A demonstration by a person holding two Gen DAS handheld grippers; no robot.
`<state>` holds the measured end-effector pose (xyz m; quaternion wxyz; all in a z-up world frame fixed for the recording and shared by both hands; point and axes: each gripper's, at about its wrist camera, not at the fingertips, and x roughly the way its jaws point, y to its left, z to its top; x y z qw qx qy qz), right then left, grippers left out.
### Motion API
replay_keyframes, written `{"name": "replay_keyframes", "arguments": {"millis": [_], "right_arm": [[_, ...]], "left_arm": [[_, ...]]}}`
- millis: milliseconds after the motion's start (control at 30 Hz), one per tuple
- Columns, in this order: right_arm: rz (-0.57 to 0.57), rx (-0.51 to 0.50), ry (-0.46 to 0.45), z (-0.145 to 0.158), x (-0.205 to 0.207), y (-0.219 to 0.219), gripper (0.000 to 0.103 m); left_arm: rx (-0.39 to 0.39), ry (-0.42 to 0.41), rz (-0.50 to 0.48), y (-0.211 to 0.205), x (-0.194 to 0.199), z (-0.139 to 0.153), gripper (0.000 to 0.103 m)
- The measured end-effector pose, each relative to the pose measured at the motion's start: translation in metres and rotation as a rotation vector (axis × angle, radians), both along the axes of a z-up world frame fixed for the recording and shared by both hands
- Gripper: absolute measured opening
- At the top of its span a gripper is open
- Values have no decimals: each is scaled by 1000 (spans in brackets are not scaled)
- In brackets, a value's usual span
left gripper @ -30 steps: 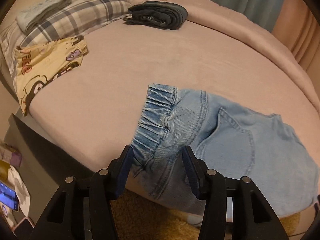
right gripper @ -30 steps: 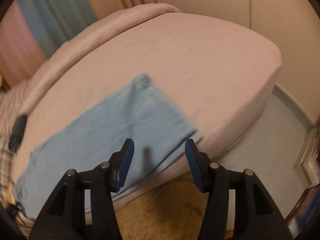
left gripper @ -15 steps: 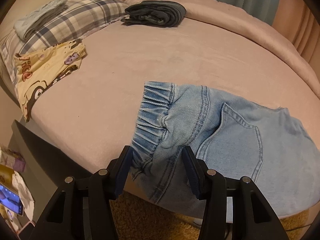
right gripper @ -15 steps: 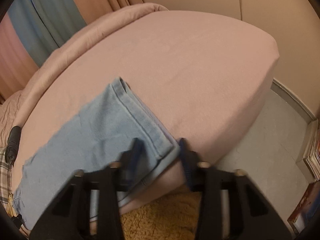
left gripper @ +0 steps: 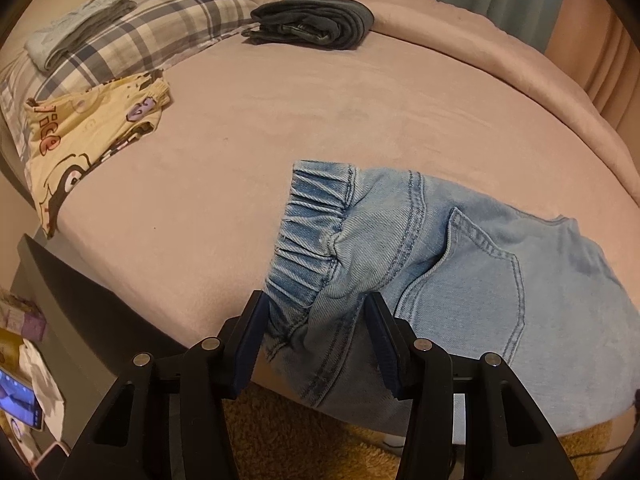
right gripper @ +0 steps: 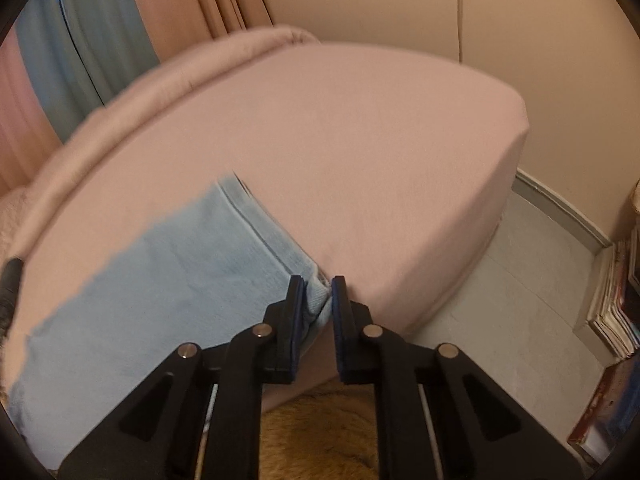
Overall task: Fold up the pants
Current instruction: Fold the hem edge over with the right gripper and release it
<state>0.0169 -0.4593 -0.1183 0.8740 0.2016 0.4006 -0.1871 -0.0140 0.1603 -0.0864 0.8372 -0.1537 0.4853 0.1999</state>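
Note:
Light blue jeans lie flat along the near edge of the pink bed. Their elastic waistband is rumpled, and its near corner sits between the fingers of my left gripper, which stands open around it. In the right wrist view the leg end of the jeans reaches the edge of the bed. My right gripper is closing its jaws on the near corner of the hem, and the pads pinch the denim.
Along the back of the bed are a dark folded garment, a plaid pillow with a folded pale blue garment, and a yellow cartoon-print cloth. A tan rug lies below. Books are stacked on the floor at right.
My right gripper came down to the hem corner and narrowed from wide open to pinching it. The left gripper and the waistband have stayed as they were.

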Motion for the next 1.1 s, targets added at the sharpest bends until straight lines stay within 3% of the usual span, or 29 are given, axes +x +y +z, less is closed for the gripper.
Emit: {"name": "replay_keyframes", "arguments": {"millis": [233,367,567,700,767,867,967,1100], "right_arm": [[8,-36,-36,20,-10,2,12],[-12,13,7,1,-6,-7,12],[-4,-35,30,2,-2,-2,12],[1,-22,31,0,-2,-6,13],[3,-35,37,0,1,-4,14],[4,-70,51,0,3,1,15],[7,-98,62,0,4,3,16],[2,-113,75,1,4,2,19]], "left_arm": [[0,-2,-2,0,0,1,50],[-3,0,0,-1,0,2,50],[-11,-11,-5,0,-2,4,50],[-18,-45,-15,-3,-6,24,50],[-12,-103,-33,-8,-8,44,50],[-13,-183,-100,-32,-6,71,50],[-73,-241,-254,-77,7,87,50],[-149,-231,-468,-151,28,83,50]]}}
